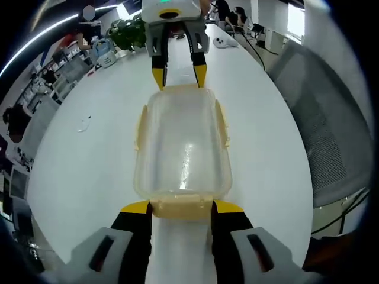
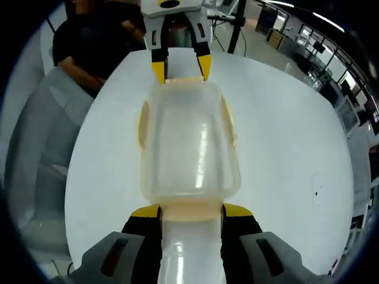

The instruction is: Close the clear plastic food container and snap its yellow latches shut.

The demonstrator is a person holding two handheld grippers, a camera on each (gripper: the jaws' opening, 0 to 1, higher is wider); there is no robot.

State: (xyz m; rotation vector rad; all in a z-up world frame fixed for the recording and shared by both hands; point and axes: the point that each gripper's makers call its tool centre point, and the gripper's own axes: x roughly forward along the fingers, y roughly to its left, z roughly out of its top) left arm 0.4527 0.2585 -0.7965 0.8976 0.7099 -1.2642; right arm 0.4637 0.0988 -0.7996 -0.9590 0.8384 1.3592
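A clear plastic food container (image 1: 180,142) lies lengthwise on the white table (image 1: 266,130) with its lid on. Pale yellow latches run along its long sides (image 1: 141,127), and one sits at each end. My left gripper (image 1: 182,207) is open at the near end, its yellow-tipped jaws on either side of the end latch (image 1: 180,208). The right gripper (image 1: 177,74) meets the far end the same way. In the right gripper view the container (image 2: 189,142) stretches away from my right gripper (image 2: 190,212), which is open around its end latch (image 2: 190,210), and the left gripper (image 2: 180,68) is at the far end.
A grey mesh chair (image 1: 331,136) stands by the table's right side. Far back are a potted plant (image 1: 127,32) and a small white object (image 1: 225,42). In the right gripper view a person in dark clothes (image 2: 89,35) sits beyond the table, near a grey chair (image 2: 35,154).
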